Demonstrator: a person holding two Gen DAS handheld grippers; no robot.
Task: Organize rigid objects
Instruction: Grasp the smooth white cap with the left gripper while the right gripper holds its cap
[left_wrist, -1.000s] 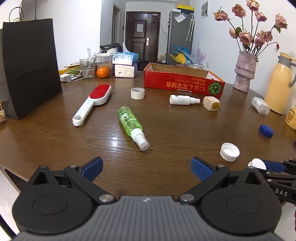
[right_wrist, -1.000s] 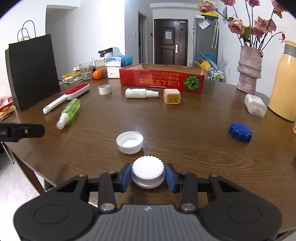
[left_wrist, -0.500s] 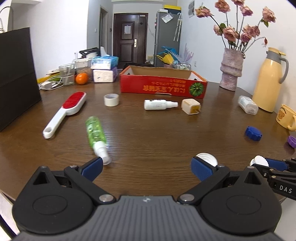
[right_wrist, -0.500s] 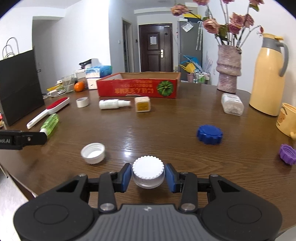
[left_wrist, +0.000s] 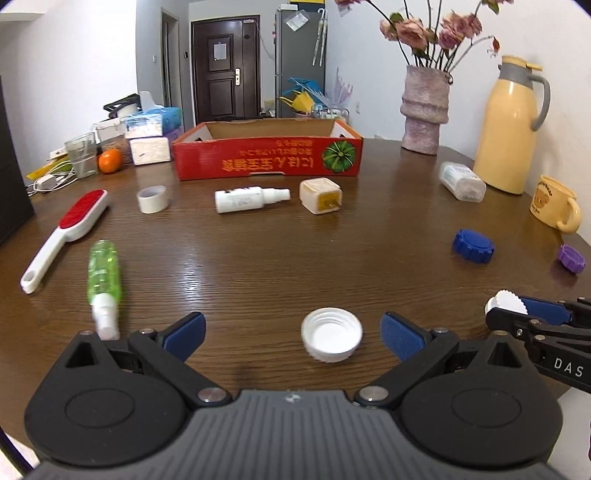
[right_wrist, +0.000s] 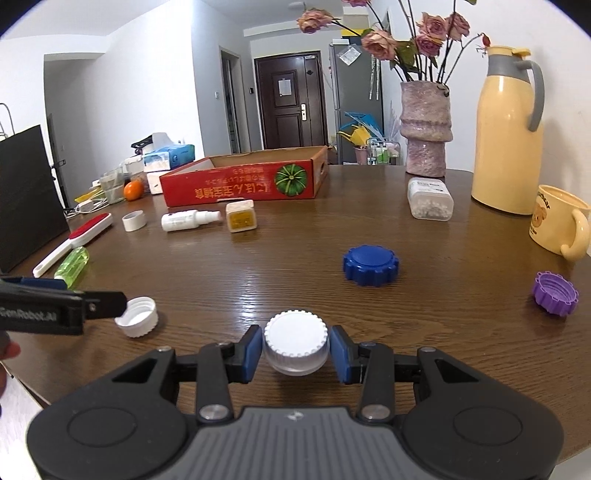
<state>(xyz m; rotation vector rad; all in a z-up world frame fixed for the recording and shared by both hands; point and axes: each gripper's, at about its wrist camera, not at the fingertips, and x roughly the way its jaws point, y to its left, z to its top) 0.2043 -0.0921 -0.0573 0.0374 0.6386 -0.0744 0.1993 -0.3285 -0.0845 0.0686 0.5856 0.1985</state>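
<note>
Caps are the matter of this moment. One white ribbed cap (right_wrist: 295, 341) sits between the blue pads of the right gripper (right_wrist: 295, 354), which is closed on it from both sides and holds it just above the wooden table (right_wrist: 295, 258).

A second white cap (left_wrist: 331, 339) lies on the table with its open side up. In the left wrist view it is directly in front of the left gripper (left_wrist: 293, 334) and between the lines of the two fingers, a little closer to the right-hand pad (left_wrist: 400, 336) than to the other. The left jaws stand wide apart and hold nothing. In the right wrist view the same cap lies well to the left, at the tip of the left gripper, so the left hand is clearly the nearer one and the only free one.

Because this cap is round, it has no long axis to align with; I judge that the coming move needs only a small shift to center it and then a descent, so the pads close on its side wall.

The red cardboard box (left_wrist: 266, 157) at the far side of the table seems the place for collecting. A blue cap (right_wrist: 370, 265) and a purple cap (right_wrist: 555, 292) wait to the right, nearer to the right hand.
</note>
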